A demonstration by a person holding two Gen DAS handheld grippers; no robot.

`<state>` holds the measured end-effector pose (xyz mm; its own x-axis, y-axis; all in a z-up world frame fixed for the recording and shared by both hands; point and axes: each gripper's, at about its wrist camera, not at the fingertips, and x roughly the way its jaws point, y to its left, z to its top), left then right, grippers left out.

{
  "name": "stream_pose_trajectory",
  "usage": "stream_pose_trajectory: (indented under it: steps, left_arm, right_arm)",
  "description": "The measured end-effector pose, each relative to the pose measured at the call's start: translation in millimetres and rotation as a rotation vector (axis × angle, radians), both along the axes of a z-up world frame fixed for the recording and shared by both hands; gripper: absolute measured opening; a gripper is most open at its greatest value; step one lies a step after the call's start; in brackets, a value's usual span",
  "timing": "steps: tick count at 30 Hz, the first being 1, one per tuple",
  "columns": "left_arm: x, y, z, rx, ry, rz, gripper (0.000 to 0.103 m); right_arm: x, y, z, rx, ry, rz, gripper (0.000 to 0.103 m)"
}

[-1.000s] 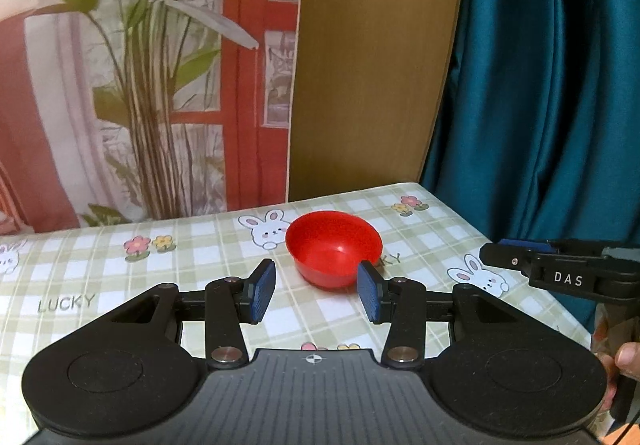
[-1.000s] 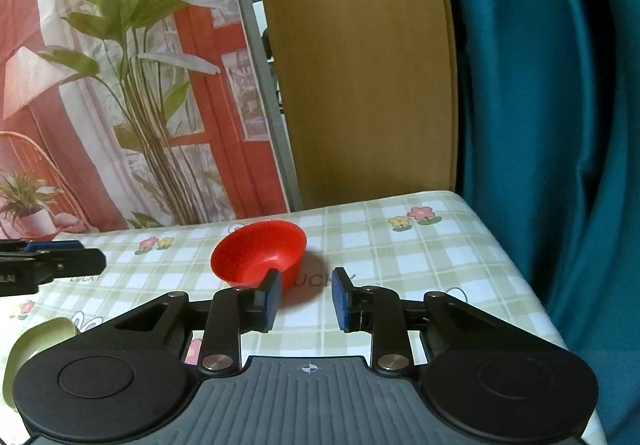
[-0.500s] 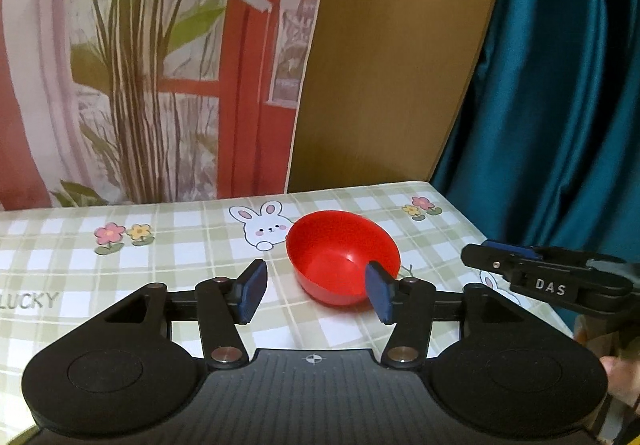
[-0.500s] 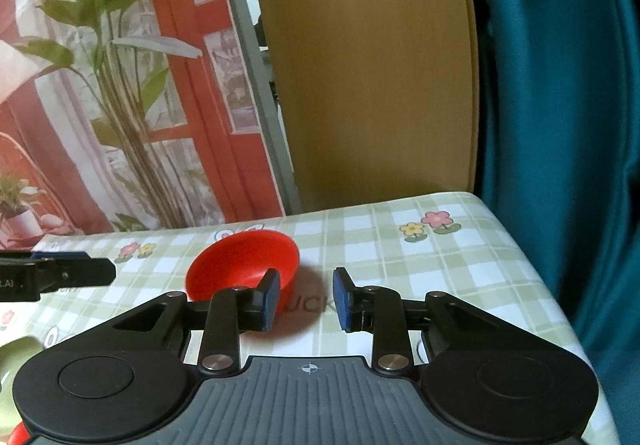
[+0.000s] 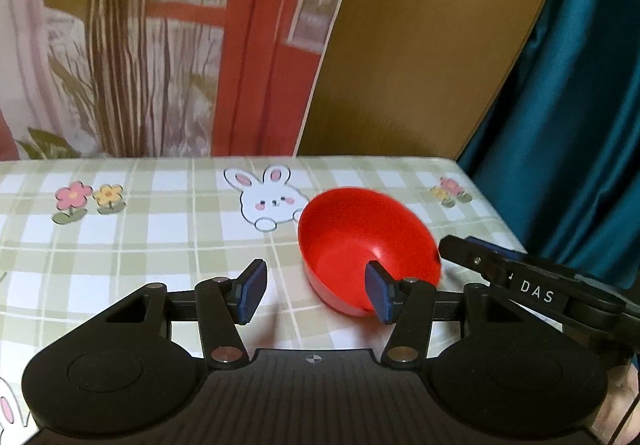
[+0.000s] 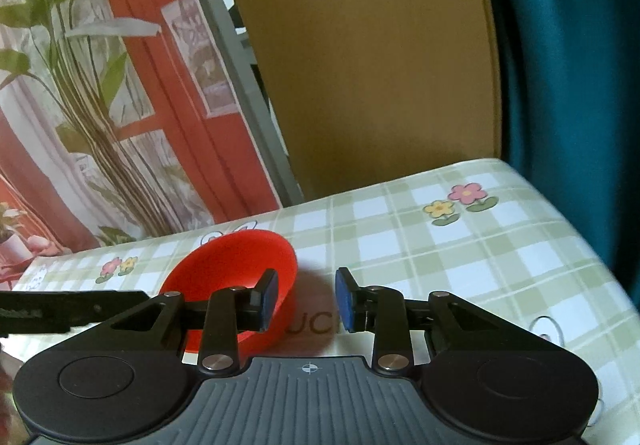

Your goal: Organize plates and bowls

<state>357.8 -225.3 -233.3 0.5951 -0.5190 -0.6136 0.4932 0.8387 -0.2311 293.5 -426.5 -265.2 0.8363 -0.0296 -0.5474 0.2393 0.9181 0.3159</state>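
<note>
The table (image 5: 160, 245) carries a green-and-white checked cloth printed with rabbits and flowers, and it fills the lower half of both wrist views. Behind its far edge stand a plant-and-window mural (image 5: 140, 45), a brown wooden panel (image 5: 420, 45) and a teal curtain (image 5: 580, 85), in that order from left to right.

The left gripper (image 5: 316, 291) points down toward the cloth. Its jaws stand moderately wide with bare cloth in the gap and nothing clamped. The pad of its right-hand finger overlaps the near rim of the red bowl (image 5: 366, 241) in the left wrist view; whether it touches the rim cannot be determined.

The right gripper (image 6: 306, 299) also points down toward the cloth. Its jaws stand narrower and are opening, with only cloth and printed lettering between them. Its left-hand finger overlaps the right side of the bowl wall in the right wrist view; contact cannot be determined. In the left wrist view this gripper enters from the right edge, its tip just beside the bowl's right rim.

The red bowl, 1 item, sits upright and empty on the cloth near the far right corner of the table, just right of a printed rabbit (image 5: 268, 201). It lies between the 2 grippers.
</note>
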Motion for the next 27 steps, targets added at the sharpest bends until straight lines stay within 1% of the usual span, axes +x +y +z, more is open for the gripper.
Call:
stream_pose_trajectory:
  steps: [4,7,9,11,13,15,16,19,23,27]
  left_arm:
    - [9,-5,-8,-0.002,0.026,-0.007,0.055]
    - [13,-7,-11,-0.005,0.037,-0.013,0.053]
    - [16,-8,-14,0.001,0.042,-0.013,0.045]
    - [19,-9,-16,0.004,0.048,-0.012,0.041]
    - [20,-8,-18,-0.002,0.053,-0.019,0.034]
    - [19,-9,-18,-0.007,0.047,-0.039,0.021]
    - [20,-11,-17,0.001,0.037,-0.046,0.019]
    - [15,-13,-14,0.037,0.013,-0.043,0.019]
    - [12,-7,-9,0.033,0.029,-0.040,0.019]
    - [-1,0,3,0.041,0.014,-0.034,0.019]
  right_arm:
    - [8,3,-5,0.007,0.003,0.007,0.028]
    - [13,6,-9,0.005,0.013,0.006,0.023]
    - [15,7,-11,0.004,0.018,0.006,0.021]
    - [17,7,-13,0.009,0.020,0.008,0.019]
    - [18,9,-14,0.017,0.016,0.013,0.015]
    - [18,10,-14,0.020,0.014,0.020,0.011]
    - [18,11,-14,0.021,0.018,0.020,0.011]
    - [18,13,-13,0.037,0.020,0.020,0.011]
    - [12,17,-6,0.049,0.013,0.018,0.011]
    - [2,28,6,0.053,0.003,0.022,0.011]
